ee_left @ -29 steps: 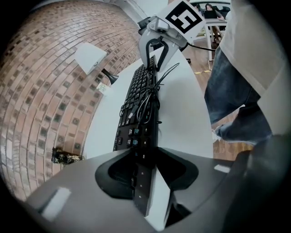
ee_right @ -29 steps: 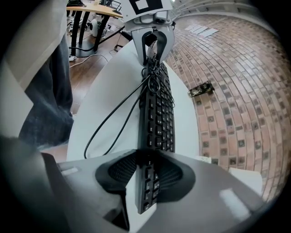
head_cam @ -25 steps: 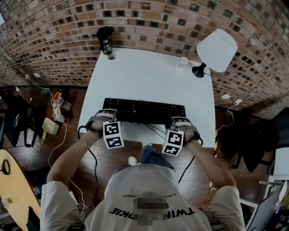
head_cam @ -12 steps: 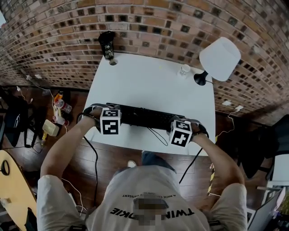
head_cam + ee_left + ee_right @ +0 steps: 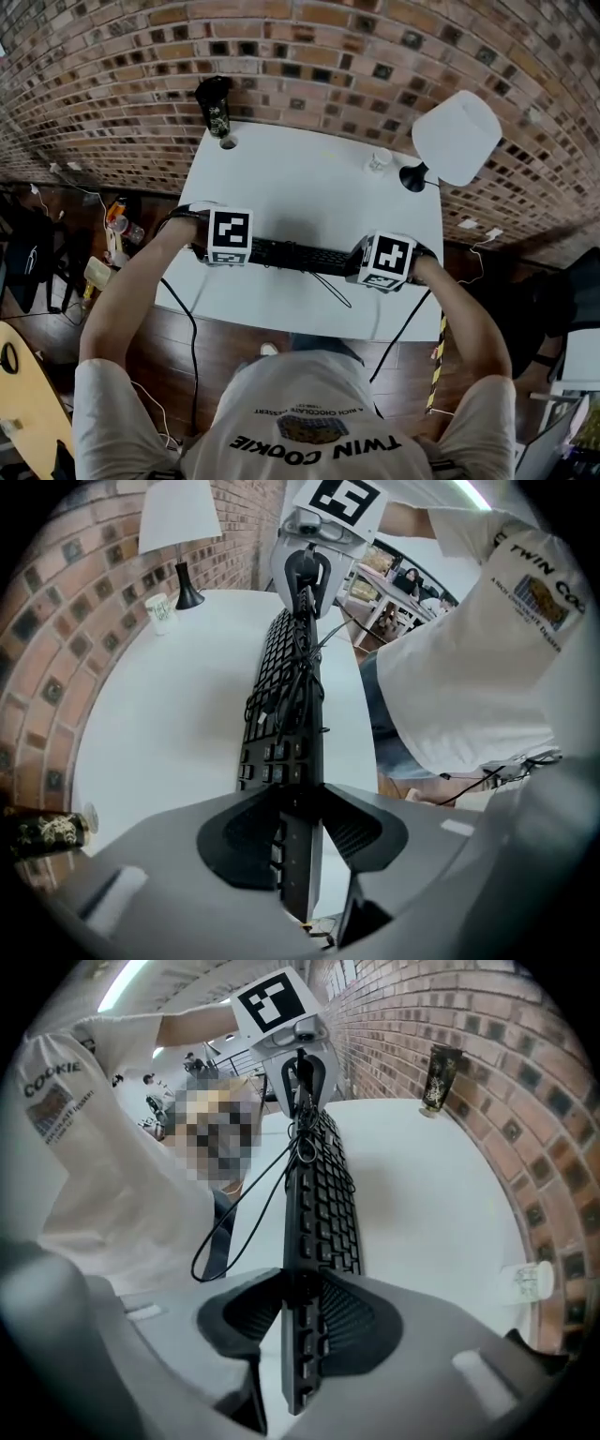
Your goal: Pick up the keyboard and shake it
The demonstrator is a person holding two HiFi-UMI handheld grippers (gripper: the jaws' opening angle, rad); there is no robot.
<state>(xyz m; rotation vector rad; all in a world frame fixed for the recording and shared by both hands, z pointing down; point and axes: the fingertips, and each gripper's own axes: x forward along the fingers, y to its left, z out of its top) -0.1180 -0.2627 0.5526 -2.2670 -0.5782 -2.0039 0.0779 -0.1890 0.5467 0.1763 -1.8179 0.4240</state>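
Observation:
A black keyboard (image 5: 300, 255) hangs above the white table (image 5: 309, 178), turned on edge with its keys facing away from me. My left gripper (image 5: 217, 251) is shut on its left end, and my right gripper (image 5: 367, 267) is shut on its right end. In the left gripper view the keyboard (image 5: 289, 724) runs edge-on between the pads of my left gripper (image 5: 302, 803), its cable bunched against it. The right gripper view shows the keyboard (image 5: 319, 1213) clamped in my right gripper (image 5: 300, 1283), with the cable (image 5: 246, 1213) looping down.
A white table lamp (image 5: 450, 136) stands at the far right corner, a small cup (image 5: 378, 159) beside it. A dark can (image 5: 216, 105) sits at the far left corner. Brick wall runs behind the table. Cables trail off the near edge.
Both grippers have lifted the keyboard off the table and moved it away from me. It has tipped from lying flat to standing on edge.

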